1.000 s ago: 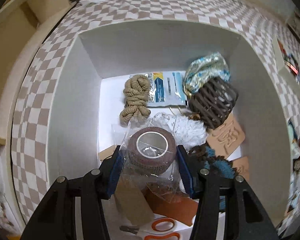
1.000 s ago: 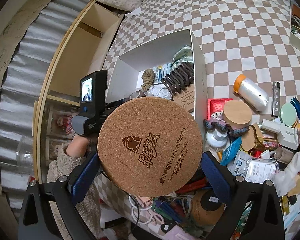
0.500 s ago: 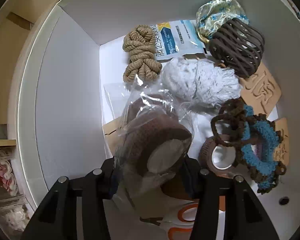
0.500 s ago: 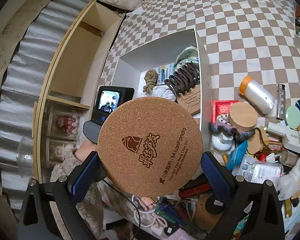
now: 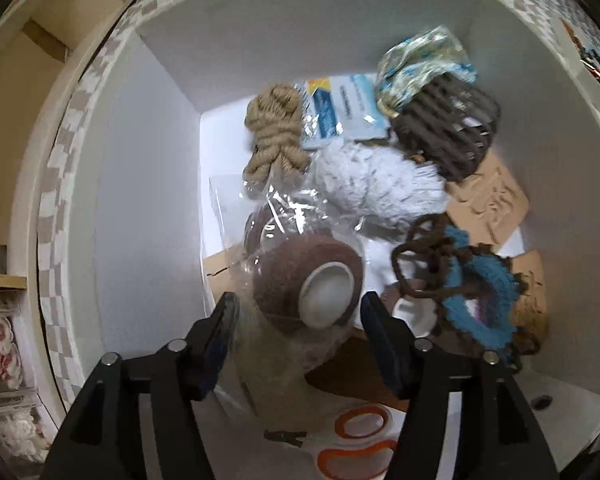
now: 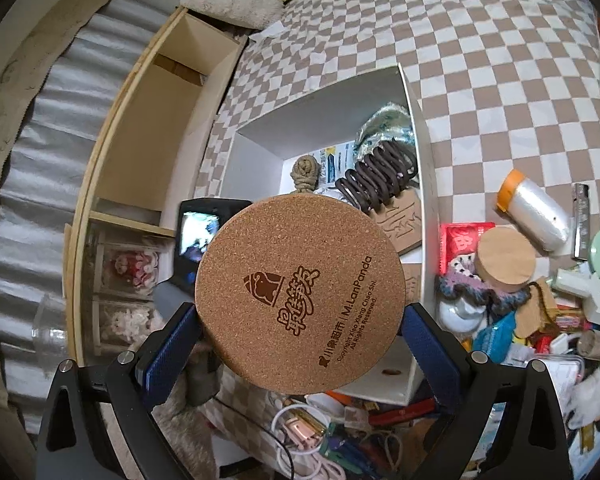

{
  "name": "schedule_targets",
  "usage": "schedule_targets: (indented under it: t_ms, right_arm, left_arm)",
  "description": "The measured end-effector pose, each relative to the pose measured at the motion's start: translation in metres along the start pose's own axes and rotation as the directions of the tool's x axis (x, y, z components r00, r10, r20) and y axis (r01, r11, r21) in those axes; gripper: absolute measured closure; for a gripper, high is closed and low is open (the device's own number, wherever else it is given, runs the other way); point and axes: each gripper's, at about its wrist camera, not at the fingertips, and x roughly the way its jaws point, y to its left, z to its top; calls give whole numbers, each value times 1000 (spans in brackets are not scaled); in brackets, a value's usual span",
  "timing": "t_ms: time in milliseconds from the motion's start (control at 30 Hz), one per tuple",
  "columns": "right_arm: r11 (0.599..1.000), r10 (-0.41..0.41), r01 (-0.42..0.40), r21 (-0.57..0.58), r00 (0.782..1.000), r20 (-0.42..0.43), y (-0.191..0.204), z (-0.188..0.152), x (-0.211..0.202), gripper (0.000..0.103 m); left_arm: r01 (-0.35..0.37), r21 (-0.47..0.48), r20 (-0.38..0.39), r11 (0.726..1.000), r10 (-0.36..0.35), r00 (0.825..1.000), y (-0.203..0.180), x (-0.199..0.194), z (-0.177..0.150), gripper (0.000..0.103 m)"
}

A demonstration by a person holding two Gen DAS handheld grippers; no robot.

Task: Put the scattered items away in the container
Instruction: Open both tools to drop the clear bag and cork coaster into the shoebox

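Left tongs [image 5: 300, 312] inside the white box [image 5: 152, 208], pointing steeply down; jaws opening, pads clear of the bagged brown tape roll [image 5: 306, 280], which lies between them on the pile below. Release step of a drop-off, by my reading. Just ahead of these tongs: white yarn ball [image 5: 376, 184], jute twine bundle [image 5: 276, 136], dark wire holder [image 5: 448, 132]; to their right, a blue-and-brown crochet piece [image 5: 468, 292].

Right tongs [image 6: 300, 344] clamped on the rim of a round cork coaster [image 6: 300, 296], held face-up above the surface near the box's front wall. Box sits beyond these tongs; loose clutter to their right, including a plastic film roll with orange cap [image 6: 536, 208] and a small cork lid [image 6: 506, 260].

Next, as I judge it: left tongs lift straight out without snagging the bag; right tongs carry the coaster forward over the wall, tilt it flat, let go.
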Motion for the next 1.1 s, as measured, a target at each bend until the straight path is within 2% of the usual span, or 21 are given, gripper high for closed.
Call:
schedule_targets:
  t_ms: [67, 167, 500, 700, 1100]
  right_arm:
    - [1000, 0, 0, 9, 1000, -17, 0, 2, 10, 3]
    - [1000, -8, 8, 12, 999, -41, -1, 6, 25, 3]
    - [999, -35, 35, 6, 998, -48, -3, 25, 57, 3]
    - [995, -98, 98, 6, 995, 13, -12, 28, 51, 0]
    - [995, -96, 95, 6, 994, 50, -10, 23, 27, 0]
  left_arm:
    - [35, 3, 25, 999, -35, 999, 1, -9, -3, 25]
    - [34, 10, 71, 999, -34, 997, 0, -23, -10, 16]
    - [76, -50, 179, 996, -66, 982, 0, -60, -24, 15]
    - [95, -70, 187, 993, -80, 979, 6, -61, -34, 15]
    - [110, -64, 199, 992, -95, 975, -6, -68, -40, 15]
